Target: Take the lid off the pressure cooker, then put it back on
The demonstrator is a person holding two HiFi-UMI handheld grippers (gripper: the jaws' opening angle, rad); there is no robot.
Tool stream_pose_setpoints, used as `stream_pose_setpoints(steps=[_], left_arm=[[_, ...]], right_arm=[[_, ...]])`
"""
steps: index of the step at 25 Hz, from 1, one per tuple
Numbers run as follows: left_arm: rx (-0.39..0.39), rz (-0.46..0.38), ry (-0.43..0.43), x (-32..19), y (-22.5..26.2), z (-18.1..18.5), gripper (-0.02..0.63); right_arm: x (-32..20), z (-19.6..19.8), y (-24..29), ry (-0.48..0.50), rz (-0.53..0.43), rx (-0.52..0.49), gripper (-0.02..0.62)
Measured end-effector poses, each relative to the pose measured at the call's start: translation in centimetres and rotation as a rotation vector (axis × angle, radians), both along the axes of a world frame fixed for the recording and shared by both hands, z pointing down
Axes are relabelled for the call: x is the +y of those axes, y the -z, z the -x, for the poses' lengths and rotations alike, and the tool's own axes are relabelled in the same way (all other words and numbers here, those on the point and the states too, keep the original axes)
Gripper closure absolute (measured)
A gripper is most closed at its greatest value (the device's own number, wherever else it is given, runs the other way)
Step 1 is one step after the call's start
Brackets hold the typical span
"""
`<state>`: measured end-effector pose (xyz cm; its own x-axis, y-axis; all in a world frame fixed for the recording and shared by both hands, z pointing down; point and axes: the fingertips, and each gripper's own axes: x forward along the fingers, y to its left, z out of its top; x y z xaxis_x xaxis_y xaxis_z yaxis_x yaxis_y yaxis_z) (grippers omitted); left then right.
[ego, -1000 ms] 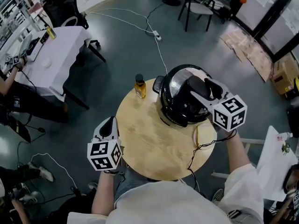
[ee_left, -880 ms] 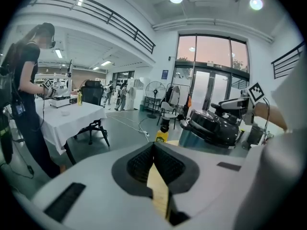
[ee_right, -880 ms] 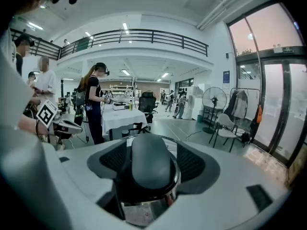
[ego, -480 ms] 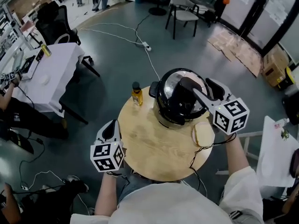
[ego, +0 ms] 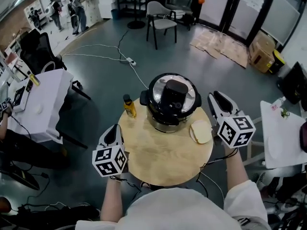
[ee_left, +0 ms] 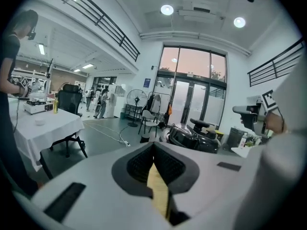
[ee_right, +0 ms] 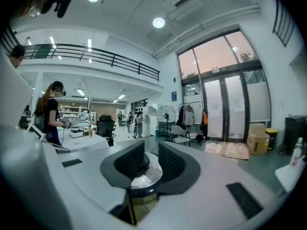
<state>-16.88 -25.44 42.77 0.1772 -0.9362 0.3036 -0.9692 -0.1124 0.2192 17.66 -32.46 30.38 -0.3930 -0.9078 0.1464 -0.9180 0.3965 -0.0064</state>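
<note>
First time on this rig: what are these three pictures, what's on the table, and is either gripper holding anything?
No robot arm here: a person holds a two-jaw gripper in each hand; the marker cubes are part of them. The wide picture comes from a camera on the person's head, looking down. The other two come from cameras riding on each gripper, looking along its jaws. On the round wooden table stand a black pressure cooker with its lid on, a small yellow bottle left of it, and a pale flat piece right of it that I cannot identify. The left gripper is shut and empty. The right gripper is beside the cooker, apart from it; its slightly parted jaws have just been closing, with nothing between them.
</note>
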Motion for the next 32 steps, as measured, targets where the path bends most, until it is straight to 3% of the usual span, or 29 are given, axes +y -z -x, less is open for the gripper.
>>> stream_pose_setpoints(steps=[9, 16, 24, 32], left_arm=[[-0.048, -0.06, -0.139, -2.4, 2.8, -3.8, 0.615], [-0.063, -0.08, -0.189, -3.6, 3.3, -5.4, 0.615], [-0.054, -0.063, -0.206, -3.4, 2.4, -5.5, 0.615], [-0.039, -0.065, -0.189, -3.5, 2.3, -4.9, 0.615]], right_arm=[[6.7, -7.5, -3.1, -0.327, -0.006, -0.117, 0.591], [11.5, -9.9, -5.0, -0.508, -0.039, -0.179, 0.595], [13.8, -9.4, -7.4, -0.555, 0.013, -0.155, 0.595], [13.5, -8.4, -7.2, -0.532, 0.024, -0.086, 0.595]])
